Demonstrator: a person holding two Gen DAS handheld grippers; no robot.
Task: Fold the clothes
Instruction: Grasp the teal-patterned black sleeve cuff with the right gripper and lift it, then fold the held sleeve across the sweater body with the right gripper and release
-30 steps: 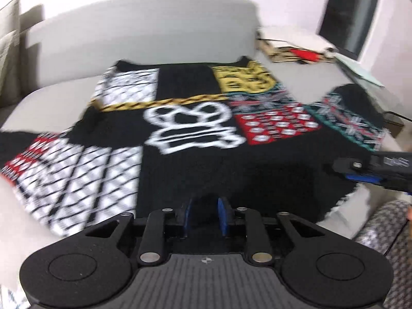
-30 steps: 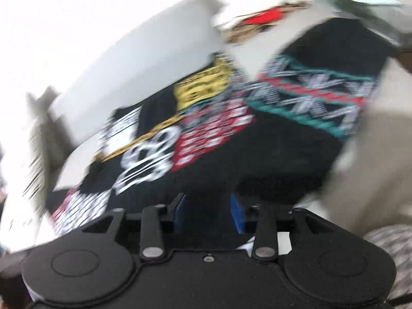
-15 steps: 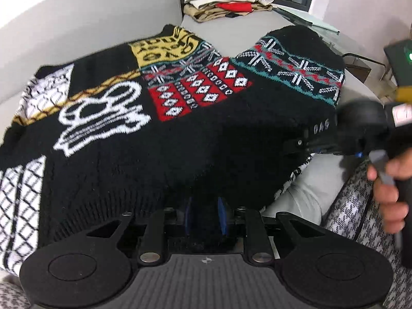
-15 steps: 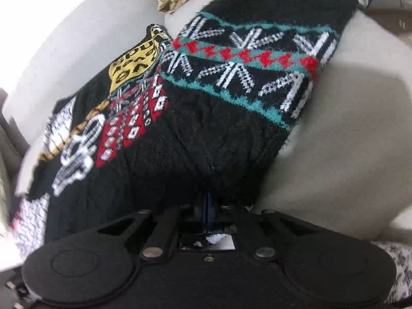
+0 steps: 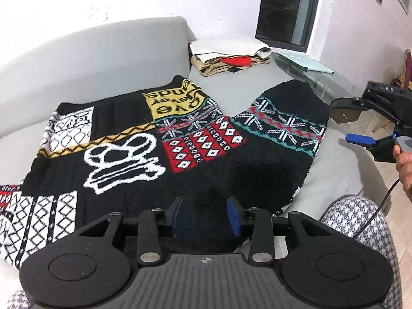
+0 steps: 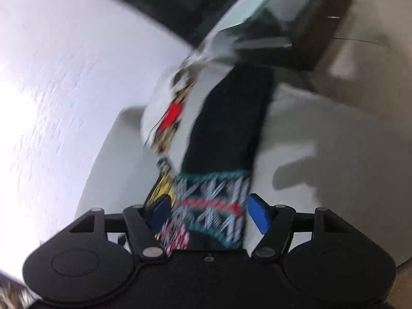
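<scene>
Both claws have let go. Half a second back the left gripper and the right gripper were each pinched on the near hem of the patchwork knit sweater; now both sets of jaws stand apart with nothing between them. In the left wrist view the right gripper has swung well off to the side, clear of the fabric.

The sweater lies spread flat, front up, on the grey sofa. Its body is squared out and one sleeve angles toward the sofa's edge, with the hem just in front of the left gripper. The right wrist view is badly smeared, so I'd guess it's mid-swing over that sleeve, but can't swear to it.

A stack of folded clothes sits further along the seat. My read: spreading is done, and sleeve folding is next.
</scene>
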